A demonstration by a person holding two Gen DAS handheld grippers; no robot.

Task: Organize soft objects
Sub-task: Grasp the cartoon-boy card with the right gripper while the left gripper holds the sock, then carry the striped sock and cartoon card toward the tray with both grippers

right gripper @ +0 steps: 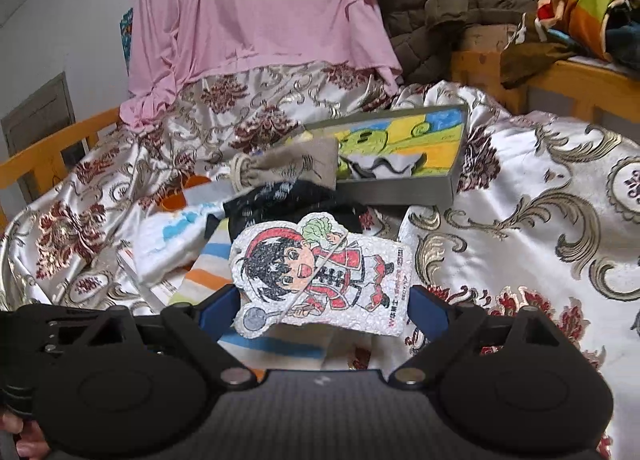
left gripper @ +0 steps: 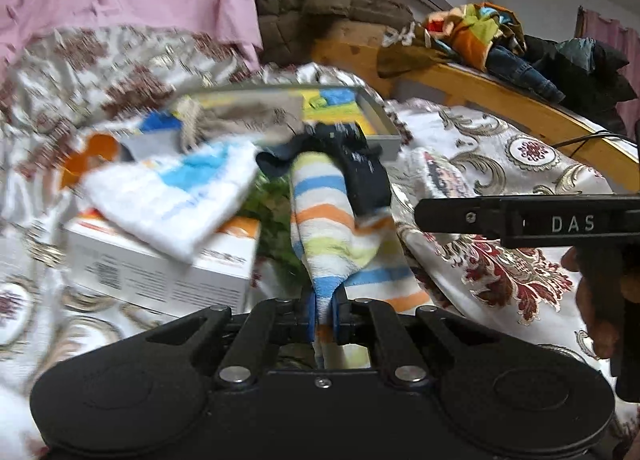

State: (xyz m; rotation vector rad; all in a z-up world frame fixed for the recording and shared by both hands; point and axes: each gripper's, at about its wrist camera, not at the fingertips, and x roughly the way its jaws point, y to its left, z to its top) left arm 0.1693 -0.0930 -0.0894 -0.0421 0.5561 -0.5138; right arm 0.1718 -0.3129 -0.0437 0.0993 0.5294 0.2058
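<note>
So from the left wrist cam, the left gripper (left gripper: pixel 323 318) has its jaws pinched tight on the bottom edge of the striped towel (left gripper: pixel 326 228), and the cloth runs away from the fingers toward the pile, so my guess is it's being lifted out by one edge so the rest peels free of the other stuff. A dark sock (left gripper: pixel 360 172) is draped over the far end of that towel, which looks likely to ride along or slide off if it gets pulled further. To the left there's a white cloth with blue print (left gripper: pixel 172 196) lying on a white cardboard box (left gripper: pixel 160 272), pretty blurred, and behind it all the grey tray (left gripper: pixel 380 120) with a colourful picture in the bottom, probably where the soft things are meant to end up. The side of the right gripper (left gripper: pixel 520 220) pokes in from the right edge, off to the side of the towel. Switching to the right wrist cam: the right gripper (right gripper: pixel 320 310) has its jaws spread wide, and the cartoon-printed sponge pad (right gripper: pixel 320 276) sits between the blue pads (right gripper: pixel 428 310). I can't tell if they're actually touching it, looks more like it's lined up for a grab than held. It's resting on top of the striped towel, with the sock and a beige drawstring pouch (right gripper: pixel 288 168) beyond, the pouch lying over the tray's near rim. Everything's on the patterned satin bedspread (right gripper: pixel 540 220), slippery stuff I'd bet.
</note>
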